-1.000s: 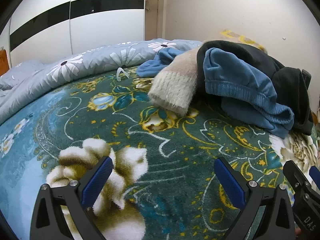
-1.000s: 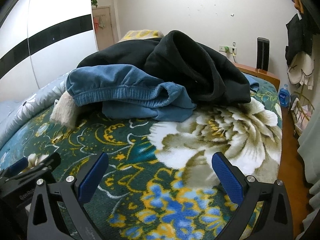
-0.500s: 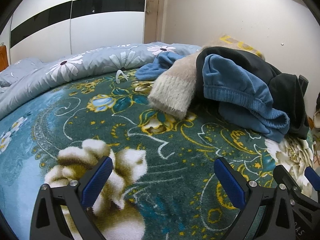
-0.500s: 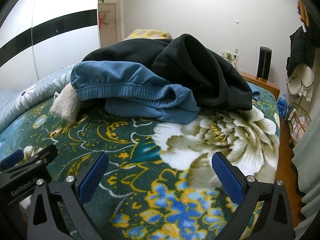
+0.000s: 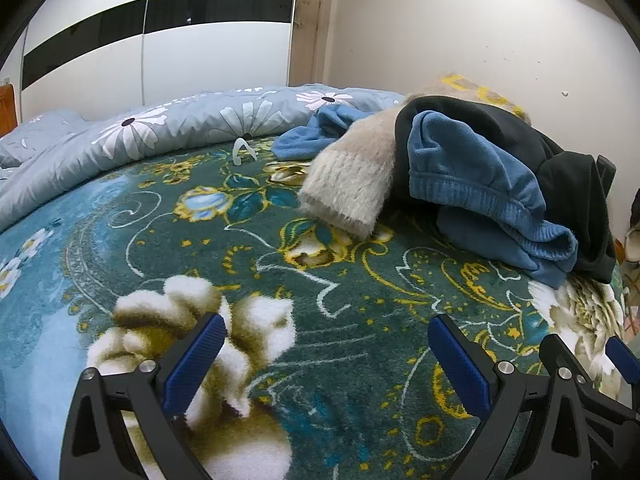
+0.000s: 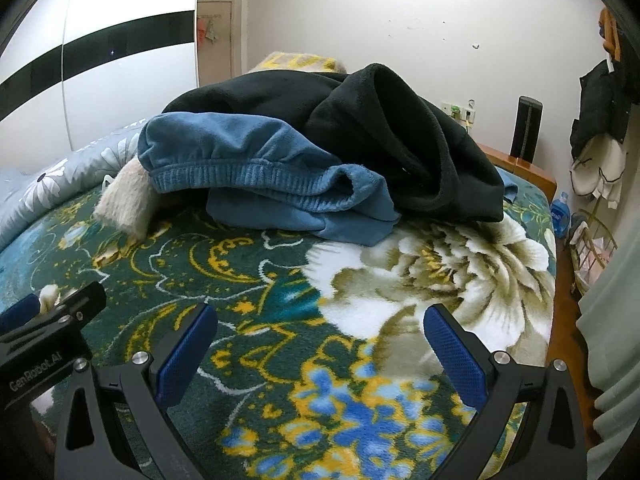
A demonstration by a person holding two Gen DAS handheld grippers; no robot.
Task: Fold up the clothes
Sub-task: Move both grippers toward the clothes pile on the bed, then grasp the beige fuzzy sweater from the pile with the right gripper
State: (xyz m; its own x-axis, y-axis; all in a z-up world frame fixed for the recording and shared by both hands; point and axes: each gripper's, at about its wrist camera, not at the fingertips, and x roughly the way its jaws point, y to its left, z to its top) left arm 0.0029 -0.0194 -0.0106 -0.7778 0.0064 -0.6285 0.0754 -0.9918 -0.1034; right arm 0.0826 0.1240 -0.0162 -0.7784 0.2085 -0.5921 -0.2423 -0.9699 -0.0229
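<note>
Clothes pile (image 6: 320,152) at far blanket (image 5: 280,288) edge; bare blanket before both wide-spread, empty grippers: left gripper (image 5: 326,354), right gripper (image 6: 320,344)

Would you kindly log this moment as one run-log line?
stage: approach | left gripper: open, empty | right gripper: open, empty | clothes pile: unfolded, untouched on floral blanket | top: black garment

Heap of clothes (image 6: 320,160) on the blanket (image 6: 280,300), quilt (image 5: 160,136) behind at left.
</note>
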